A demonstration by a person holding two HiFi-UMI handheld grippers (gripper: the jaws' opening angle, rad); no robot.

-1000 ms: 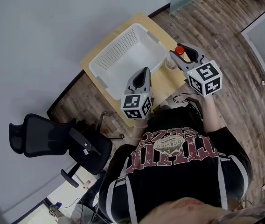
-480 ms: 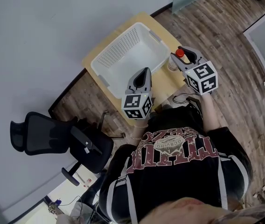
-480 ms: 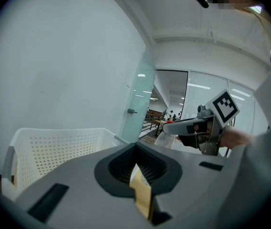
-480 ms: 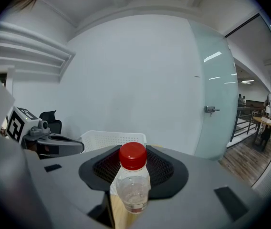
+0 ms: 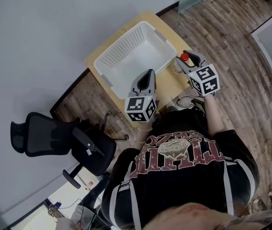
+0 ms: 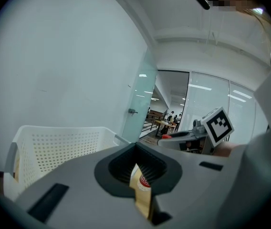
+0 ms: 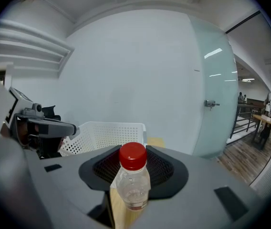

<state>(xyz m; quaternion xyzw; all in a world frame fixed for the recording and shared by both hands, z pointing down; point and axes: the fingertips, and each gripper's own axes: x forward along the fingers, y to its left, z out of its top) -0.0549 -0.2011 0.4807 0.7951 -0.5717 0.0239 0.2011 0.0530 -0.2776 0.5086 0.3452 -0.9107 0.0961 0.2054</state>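
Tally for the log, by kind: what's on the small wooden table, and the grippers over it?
white perforated basket: 1
clear bottle with red cap: 1
grippers: 2 (left gripper, right gripper)
Total: 4

Basket on table, bottle right of it, chair seemingly left of table.

Item: small clear plastic bottle with a red screw cap. Pose: upright, cap uppermost. State: capped, body transparent, clamped at mid-body between the jaws of the right gripper. Position: at the tabletop's near right corner, close to its edge. Whether the base rests on the tabletop cannot be told.
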